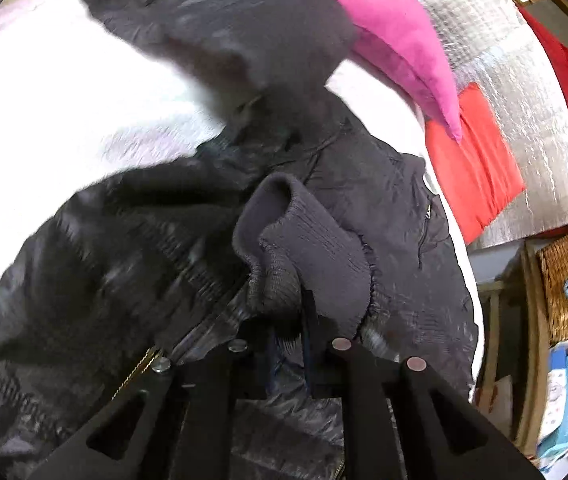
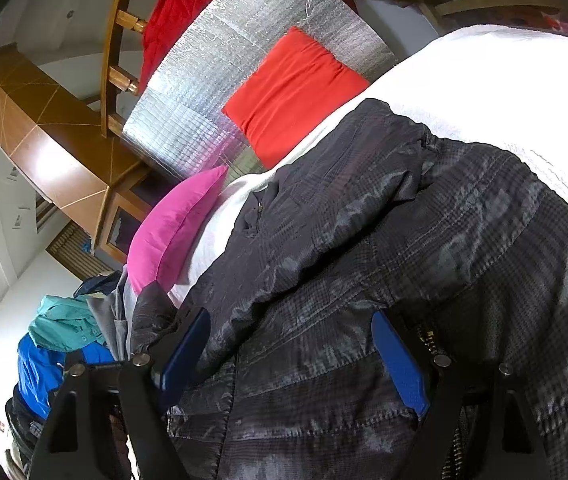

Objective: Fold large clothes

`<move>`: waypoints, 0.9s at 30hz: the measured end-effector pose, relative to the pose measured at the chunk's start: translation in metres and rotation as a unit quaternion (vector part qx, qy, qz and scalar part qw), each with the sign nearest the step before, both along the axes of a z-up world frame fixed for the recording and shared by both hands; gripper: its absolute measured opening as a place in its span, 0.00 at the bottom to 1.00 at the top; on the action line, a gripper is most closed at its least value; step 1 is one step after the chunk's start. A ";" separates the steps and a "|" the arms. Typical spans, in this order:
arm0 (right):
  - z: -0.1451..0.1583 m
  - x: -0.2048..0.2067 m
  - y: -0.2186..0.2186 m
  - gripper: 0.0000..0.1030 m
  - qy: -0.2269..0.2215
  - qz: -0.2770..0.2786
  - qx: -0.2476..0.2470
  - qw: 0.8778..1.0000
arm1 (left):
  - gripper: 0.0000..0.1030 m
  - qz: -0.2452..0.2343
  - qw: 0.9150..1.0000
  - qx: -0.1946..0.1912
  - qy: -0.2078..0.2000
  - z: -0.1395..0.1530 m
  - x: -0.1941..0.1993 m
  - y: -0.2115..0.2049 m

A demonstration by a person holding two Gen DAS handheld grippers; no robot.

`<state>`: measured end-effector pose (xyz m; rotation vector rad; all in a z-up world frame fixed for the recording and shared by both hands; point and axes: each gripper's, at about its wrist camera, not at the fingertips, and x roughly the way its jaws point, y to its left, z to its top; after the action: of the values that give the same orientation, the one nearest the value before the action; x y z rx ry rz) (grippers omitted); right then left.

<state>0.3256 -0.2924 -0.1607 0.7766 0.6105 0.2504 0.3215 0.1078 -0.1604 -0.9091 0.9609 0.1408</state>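
A dark checked jacket (image 1: 132, 248) with a brass zip lies spread on the white bed cover (image 1: 44, 112). My left gripper (image 1: 307, 316) is shut on the jacket's ribbed grey cuff (image 1: 307, 240), which bunches up just above the closed fingers. A sleeve (image 1: 244, 32) rises blurred toward the top of the left wrist view. In the right wrist view the jacket's body (image 2: 363, 232) fills the foreground. My right gripper (image 2: 291, 356) stands wide open over it, with its blue pads (image 2: 399, 364) on either side of a fold and not pressing on it.
A pink pillow (image 2: 172, 224) and a red pillow (image 2: 291, 92) lie at the bed's head against a silver foil sheet (image 2: 220, 60). A red cloth (image 2: 180, 4) hangs on a wooden chair. Blue and teal clothes (image 2: 60, 340) are piled beside the bed. A wicker basket (image 1: 563, 280) stands off the bed's edge.
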 end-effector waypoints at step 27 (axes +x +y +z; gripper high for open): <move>0.000 0.003 0.002 0.83 0.006 0.001 -0.006 1.000 | 0.10 -0.157 0.923 0.324 -0.138 0.094 0.095 -0.062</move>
<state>0.3287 -0.2901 -0.1611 0.7674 0.6231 0.2439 0.4165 0.0462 -0.0665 -0.1496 0.7118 0.0465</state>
